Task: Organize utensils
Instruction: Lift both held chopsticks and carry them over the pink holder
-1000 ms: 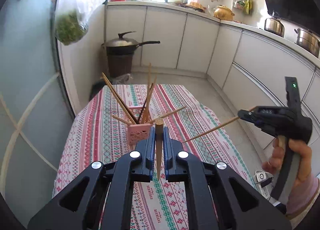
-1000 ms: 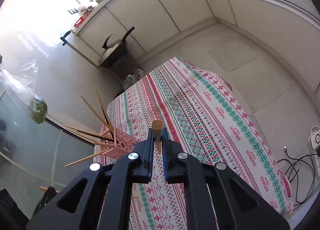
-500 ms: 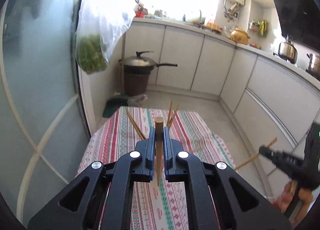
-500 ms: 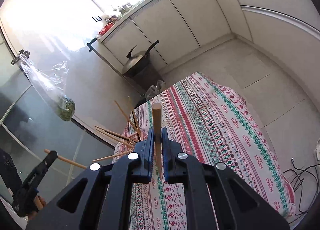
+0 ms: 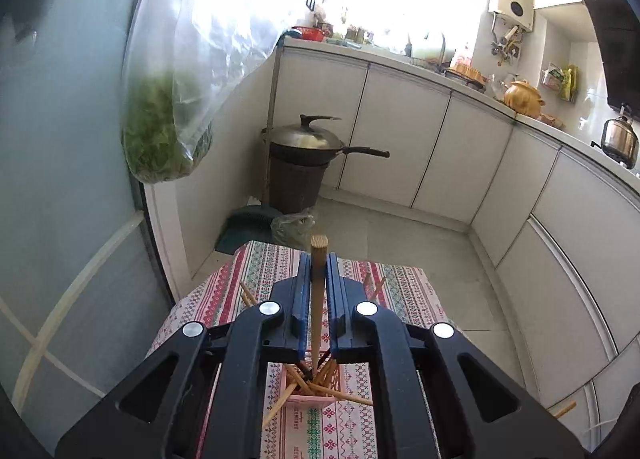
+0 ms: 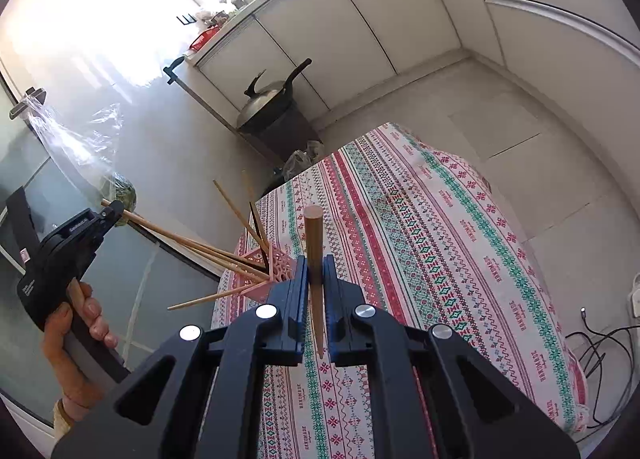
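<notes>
My left gripper is shut on a wooden chopstick whose lower end reaches into the pink perforated holder just below it. The holder has several chopsticks leaning out. In the right wrist view my left gripper holds its chopstick slanting down into the pink holder. My right gripper is shut on a second wooden chopstick, held upright above the cloth to the right of the holder.
The table wears a red, green and white patterned cloth. A glass door with a hanging bag of greens is at left. A wok on a dark bin, white cabinets and floor cables surround the table.
My left gripper has risen and moved over the holder, its chopstick tip now in the holder. My right gripper has tilted its chopstick more upright.
</notes>
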{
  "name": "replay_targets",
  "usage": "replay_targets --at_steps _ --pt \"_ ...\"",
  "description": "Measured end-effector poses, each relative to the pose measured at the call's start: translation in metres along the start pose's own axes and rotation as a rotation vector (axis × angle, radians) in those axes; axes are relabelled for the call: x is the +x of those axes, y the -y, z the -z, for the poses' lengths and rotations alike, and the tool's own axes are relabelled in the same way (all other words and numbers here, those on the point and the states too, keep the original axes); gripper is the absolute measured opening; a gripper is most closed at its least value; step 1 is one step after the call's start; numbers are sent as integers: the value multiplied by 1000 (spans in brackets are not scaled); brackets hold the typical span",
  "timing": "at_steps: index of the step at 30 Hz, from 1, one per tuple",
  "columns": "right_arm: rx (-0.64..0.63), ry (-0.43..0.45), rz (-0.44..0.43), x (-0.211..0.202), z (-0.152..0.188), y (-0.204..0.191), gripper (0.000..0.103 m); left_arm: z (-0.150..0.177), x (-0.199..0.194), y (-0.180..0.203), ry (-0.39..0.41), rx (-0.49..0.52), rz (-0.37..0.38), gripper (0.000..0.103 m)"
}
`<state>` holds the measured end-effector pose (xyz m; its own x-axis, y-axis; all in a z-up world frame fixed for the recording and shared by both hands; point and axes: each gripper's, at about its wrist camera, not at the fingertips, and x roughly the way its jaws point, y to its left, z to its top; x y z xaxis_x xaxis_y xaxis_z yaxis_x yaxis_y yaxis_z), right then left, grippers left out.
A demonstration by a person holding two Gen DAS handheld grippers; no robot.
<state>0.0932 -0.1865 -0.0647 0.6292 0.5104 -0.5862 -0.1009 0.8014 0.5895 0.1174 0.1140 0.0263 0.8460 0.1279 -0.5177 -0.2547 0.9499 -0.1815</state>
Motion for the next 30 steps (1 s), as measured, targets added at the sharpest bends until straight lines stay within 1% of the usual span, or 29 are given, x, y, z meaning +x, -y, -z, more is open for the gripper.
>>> replay_targets --at_steps 1,2,3,6,8,10,11,12,14,17,20,25,26,28,30 --pt "1 -3 0 1 0 1 8 4 4 -3 -16 -9 -1 21" --pt "2 -4 -4 0 -1 1 8 7 5 -7 -19 -24 -3 27" --pt "-2 -1 -7 -1 -1 0 8 10 0 -13 -3 -48 -13 31" --pt "-21 14 -30 -8 -2 -8 8 14 -24 -29 49 -84 -24 32" --pt "-34 26 -58 -15 -4 -18 8 17 -41 -40 76 -101 -12 38" --pt "-45 37 -87 -20 -7 -32 8 21 -56 -52 110 -120 -21 52" --pt "-53 44 -99 -21 -9 -40 8 22 -61 -57 120 -131 -30 55" --pt "-66 52 -108 -23 -12 -51 8 21 -65 -62 121 -145 -32 56" --pt "-87 77 -120 -24 -19 -72 8 18 -70 -70 111 -159 -13 56" --pt "-111 117 -141 -23 -32 -104 8 13 -79 -79 122 -173 -2 56" --pt "-147 166 -110 -11 -46 -133 8 11 -81 -84 116 -174 5 57" --pt "-181 200 -49 17 -60 -154 8 8 -78 -97 99 -199 11 58" --pt "-185 198 -40 23 -61 -157 8 7 -77 -99 97 -195 5 59" --pt "-182 194 -37 29 -65 -159 8 6 -69 -103 77 -173 -31 68" --pt "-176 196 -46 29 -65 -159 8 11 -49 -115 28 -181 -79 69"
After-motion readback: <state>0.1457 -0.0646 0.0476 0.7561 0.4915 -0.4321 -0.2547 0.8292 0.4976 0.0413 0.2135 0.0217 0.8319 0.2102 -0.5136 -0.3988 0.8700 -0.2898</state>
